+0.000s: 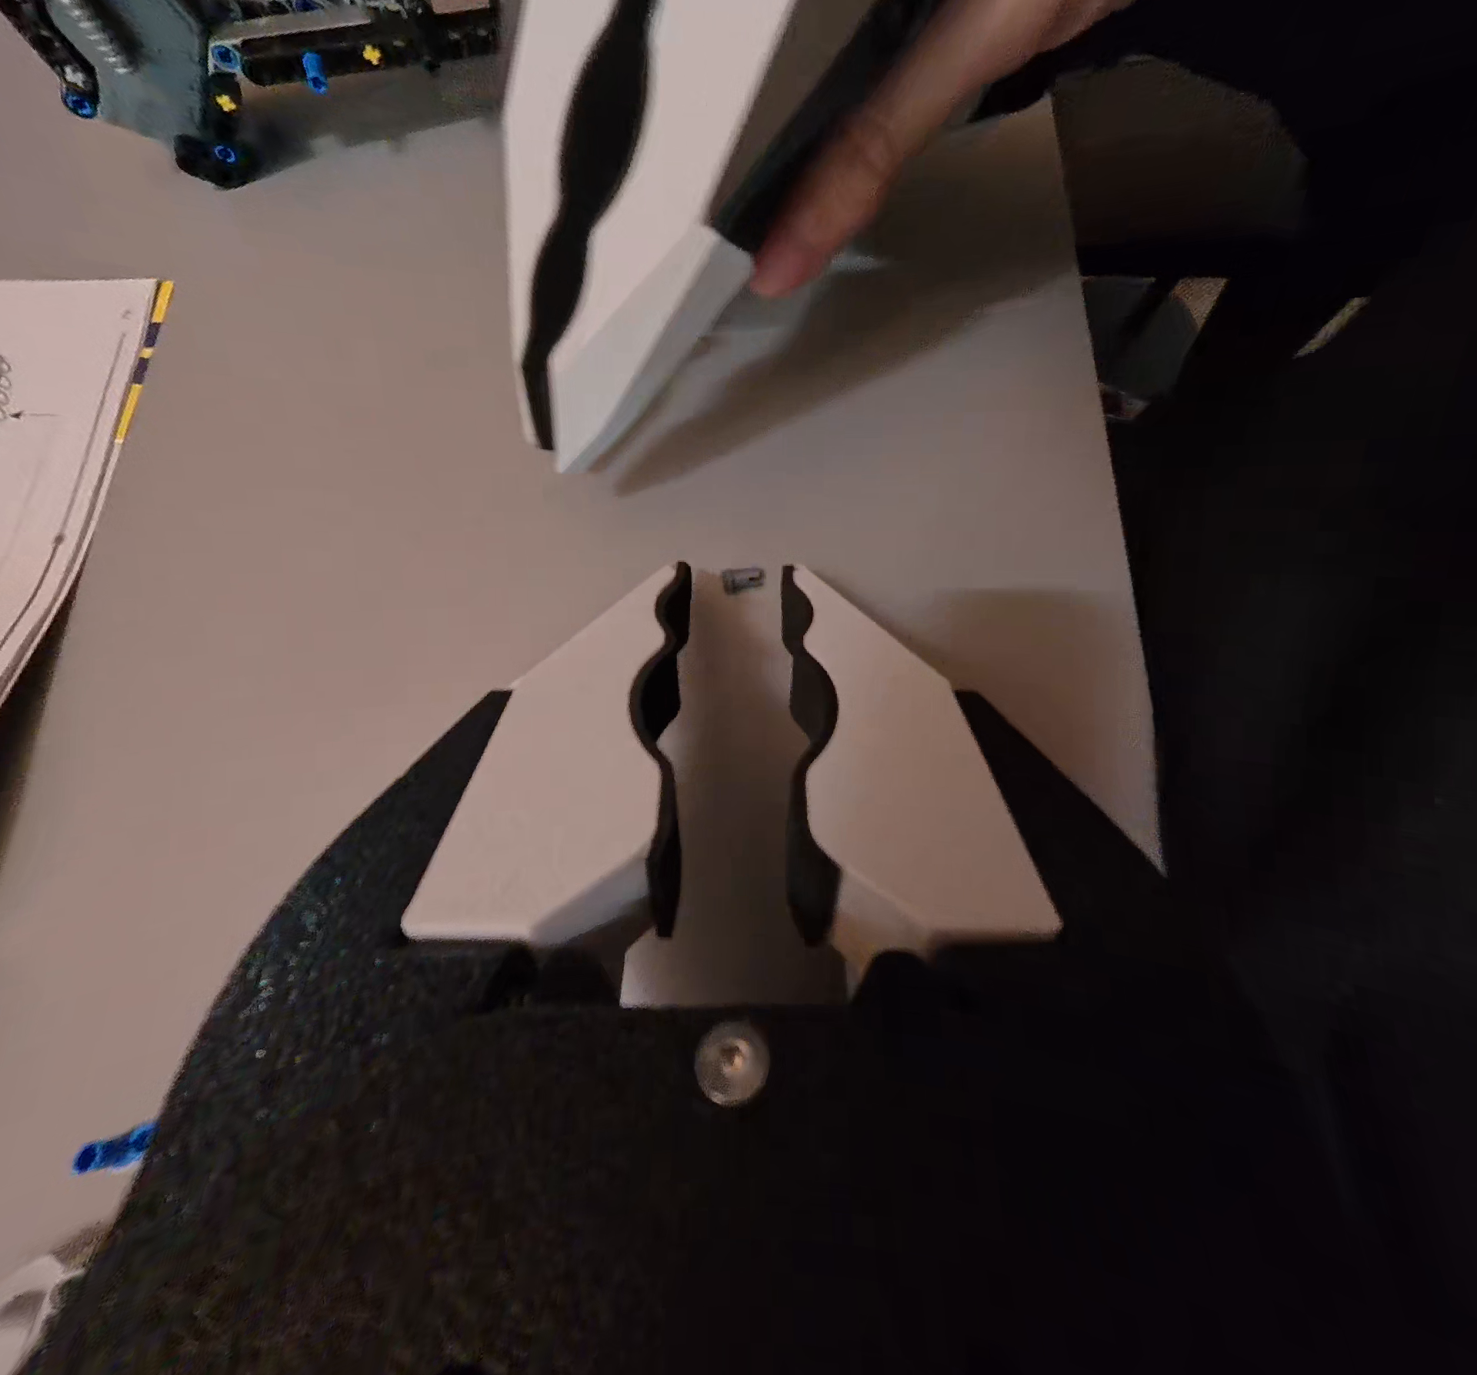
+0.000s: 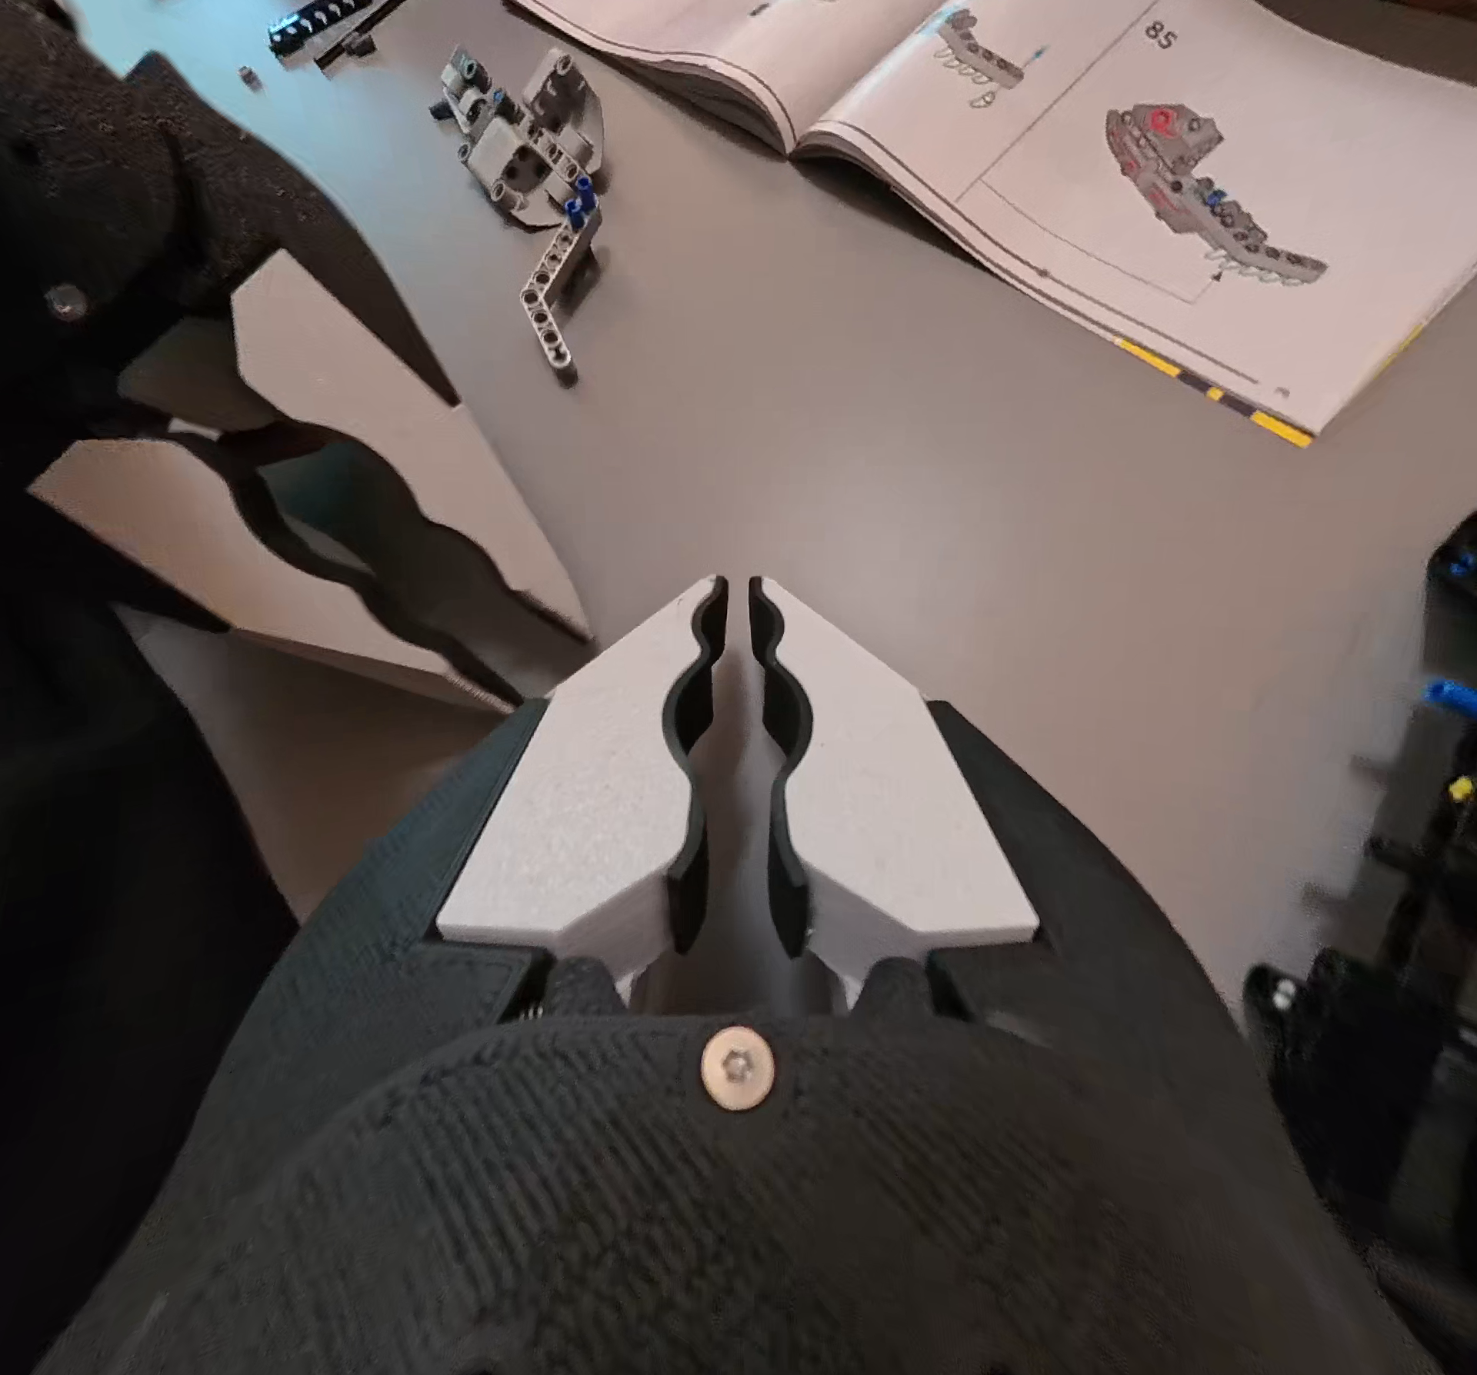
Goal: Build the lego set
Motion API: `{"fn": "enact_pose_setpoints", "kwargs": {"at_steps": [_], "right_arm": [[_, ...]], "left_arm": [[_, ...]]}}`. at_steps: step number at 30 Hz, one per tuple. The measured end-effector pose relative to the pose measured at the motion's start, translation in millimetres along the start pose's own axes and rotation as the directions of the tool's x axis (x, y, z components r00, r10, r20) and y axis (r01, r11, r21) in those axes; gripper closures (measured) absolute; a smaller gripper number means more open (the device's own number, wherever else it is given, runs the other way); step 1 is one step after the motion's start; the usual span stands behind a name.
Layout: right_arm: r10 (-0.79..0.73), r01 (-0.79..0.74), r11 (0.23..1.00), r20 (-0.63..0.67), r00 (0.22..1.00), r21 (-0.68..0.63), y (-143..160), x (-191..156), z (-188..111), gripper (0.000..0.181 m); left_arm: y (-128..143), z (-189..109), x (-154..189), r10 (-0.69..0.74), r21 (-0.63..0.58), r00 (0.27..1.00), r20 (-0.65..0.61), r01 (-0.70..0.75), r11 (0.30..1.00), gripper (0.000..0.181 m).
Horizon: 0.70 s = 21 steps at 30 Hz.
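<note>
On the grey table (image 1: 320, 538) my parted left gripper (image 1: 735, 578) frames a small grey pin (image 1: 742, 580) to pinch next, my right gripper (image 2: 737, 593) nearly clenched, empty

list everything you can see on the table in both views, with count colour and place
instruction booklet: 1, white with a yellow edge strip, open at far right
small sub-assembly: 1, grey with blue pins, left of the booklet
holed beam: 1, black, far left
thin rod: 1, black, beside the beam
tiny piece: 1, grey, between the left tongs' tips
large build: 1, dark grey and black, far left in the left wrist view
loose pin: 1, blue, near edge
table: 1, grey
left tongs: white, open
right tongs: white, nearly shut, empty
hand: 1, holding the right tongs
</note>
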State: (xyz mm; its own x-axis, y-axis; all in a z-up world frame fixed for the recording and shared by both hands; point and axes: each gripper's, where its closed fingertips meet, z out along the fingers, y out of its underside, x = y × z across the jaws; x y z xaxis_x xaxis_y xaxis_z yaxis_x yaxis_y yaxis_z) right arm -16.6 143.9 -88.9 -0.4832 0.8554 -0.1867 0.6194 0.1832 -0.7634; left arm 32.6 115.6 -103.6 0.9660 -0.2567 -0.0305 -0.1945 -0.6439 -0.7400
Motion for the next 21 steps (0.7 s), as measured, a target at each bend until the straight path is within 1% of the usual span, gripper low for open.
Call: {"fn": "enact_pose_setpoints", "kwargs": {"at_steps": [3,5,7,9,10,14,17,19,21], "right_arm": [[-0.001,0.001,0.999,0.006,1.000,-0.050,18,-7,-5,0.174],[-0.010,0.012,0.998,0.027,1.000,-0.069,27,-15,-8,0.172],[-0.014,0.022,0.995,0.079,0.997,-0.102,36,-27,-11,0.170],[-0.031,0.044,0.991,0.105,0.994,-0.125,41,-34,-13,0.166],[-0.039,0.054,0.990,0.114,0.993,-0.129,42,-37,-14,0.165],[-0.044,0.066,0.988,0.160,0.986,-0.137,44,-50,-11,0.160],[-0.025,0.044,0.991,0.151,0.988,-0.124,43,-51,-10,0.160],[-0.017,0.034,0.993,0.148,0.989,-0.113,42,-52,-9,0.160],[-0.012,0.027,0.994,0.143,0.990,-0.105,42,-53,-8,0.159]], "left_arm": [[2,4,1,0.026,-0.007,0.999,-0.021,-0.026,1.000,0.164],[4,2,-2,0.088,-0.023,0.996,-0.020,-0.089,0.996,0.165],[-1,-4,-4,0.149,0.002,0.988,-0.042,-0.149,0.989,0.165],[-6,-8,0,0.223,0.059,0.967,-0.124,-0.217,0.974,0.167],[-7,-9,1,0.259,0.066,0.953,-0.158,-0.251,0.966,0.167],[-2,-4,-8,0.395,0.037,0.891,-0.226,-0.397,0.917,0.167],[4,1,-5,0.418,0.029,0.849,-0.324,-0.433,0.901,0.168],[7,4,0,0.432,0.031,0.825,-0.365,-0.453,0.891,0.169],[6,4,4,0.429,0.039,0.817,-0.385,-0.450,0.892,0.175]]}}
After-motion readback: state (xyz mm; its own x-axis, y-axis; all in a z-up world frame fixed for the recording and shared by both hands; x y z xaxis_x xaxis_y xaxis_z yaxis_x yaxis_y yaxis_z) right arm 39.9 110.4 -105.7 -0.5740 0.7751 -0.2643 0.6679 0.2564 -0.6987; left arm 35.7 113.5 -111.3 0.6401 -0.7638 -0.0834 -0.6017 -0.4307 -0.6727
